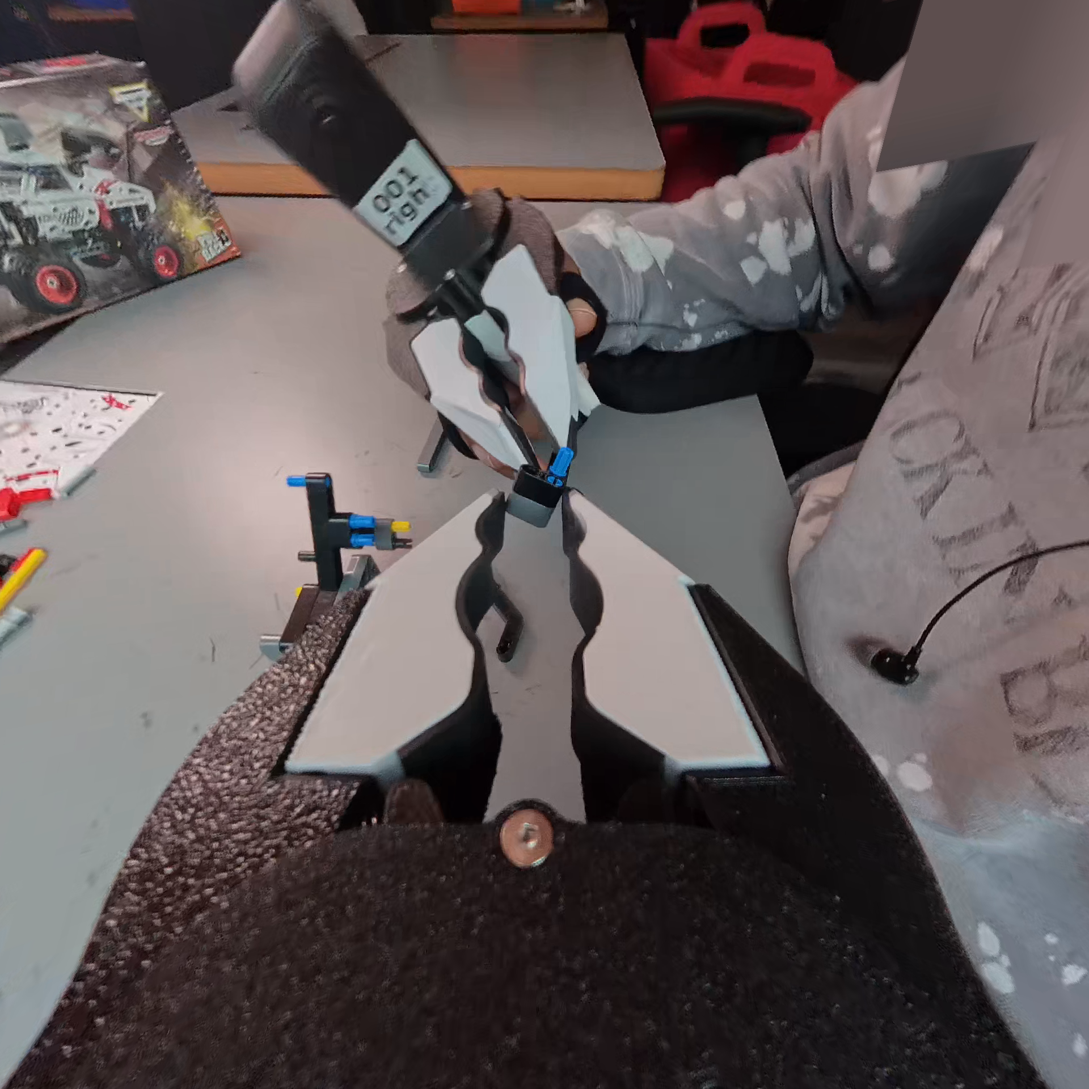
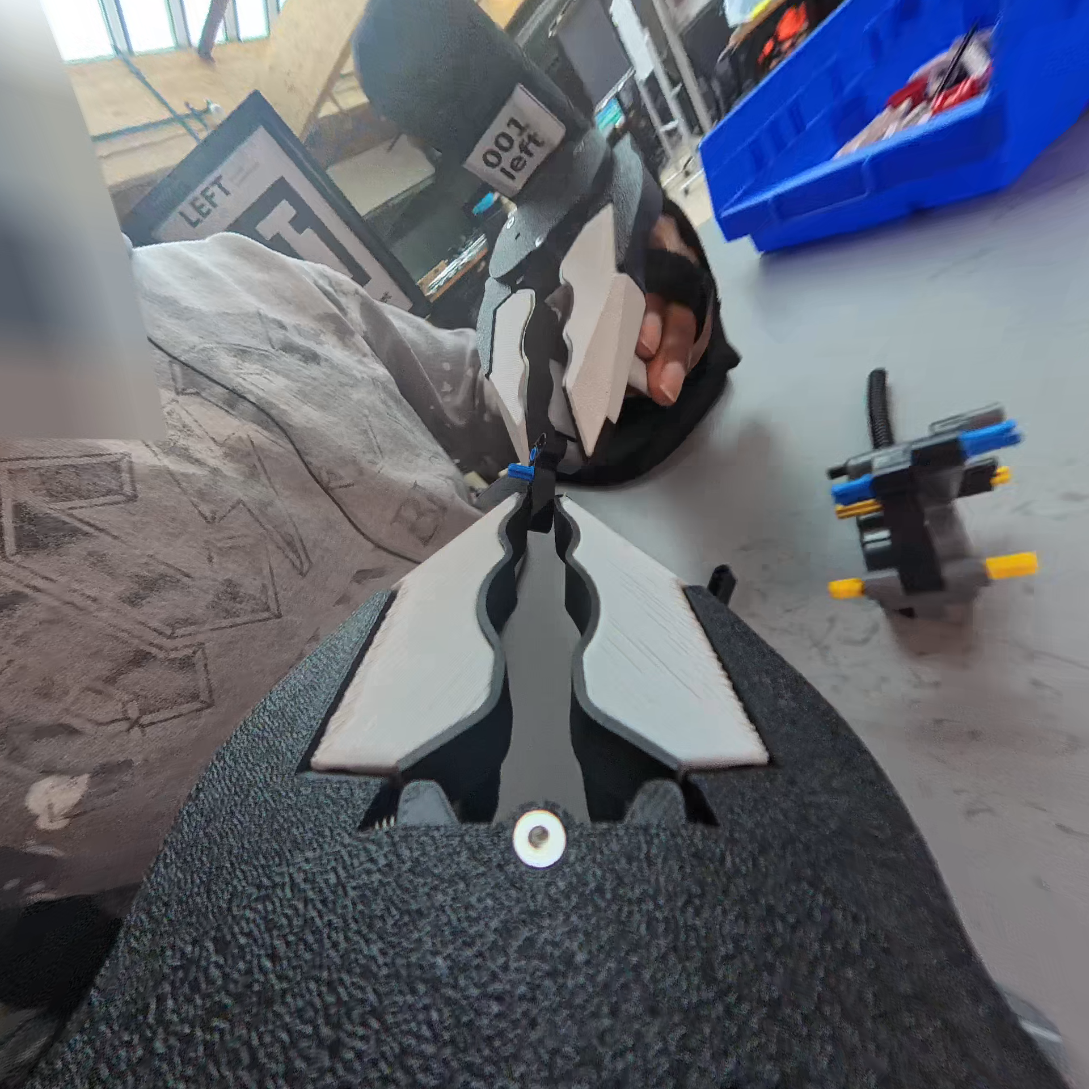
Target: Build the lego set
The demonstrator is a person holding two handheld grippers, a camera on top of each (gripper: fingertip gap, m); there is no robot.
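The left tool [image 1: 533,501] pinches a small grey-and-black lego block with a blue pin [image 1: 539,492] above the grey surface [image 1: 177,707], holding it steady while the right tool [image 1: 545,456] squeezes a thin black lego piece [image 2: 545,495] onto it

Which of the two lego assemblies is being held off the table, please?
The small black-and-grey piece with one blue pin, gripped between both grippers; the larger assembly stands untouched on the table.

Black textured tongs [image 1: 533,501], pale fingers [image 1: 377,666]; bleach-spotted grey sleeve [image 1: 736,265].
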